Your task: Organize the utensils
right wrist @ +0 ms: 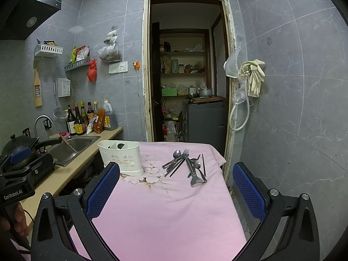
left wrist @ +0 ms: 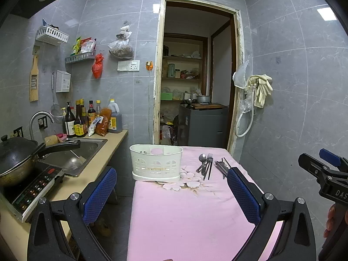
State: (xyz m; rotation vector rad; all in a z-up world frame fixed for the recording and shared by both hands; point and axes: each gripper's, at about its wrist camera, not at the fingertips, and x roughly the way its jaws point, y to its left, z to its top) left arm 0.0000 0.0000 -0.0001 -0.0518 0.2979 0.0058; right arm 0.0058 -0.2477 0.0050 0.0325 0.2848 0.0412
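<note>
Both wrist views face the pink table (left wrist: 184,213) from nearby.

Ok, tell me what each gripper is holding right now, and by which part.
Nothing. The left gripper and right gripper are both open and empty; the utensils lie untouched.

pink floral tablecloth (right wrist: 165,213), white latticed caddy (right wrist: 121,154), blue tool pads (right wrist: 102,190)

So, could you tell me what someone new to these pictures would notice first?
Probably the pink cloth over the table, with a white slotted caddy standing at its far left. To the caddy's right, a loose heap of metal cutlery lies on the cloth: spoons, a fork, chopsticks. Both the left gripper and the right gripper hang wide open and empty short of them.
</note>
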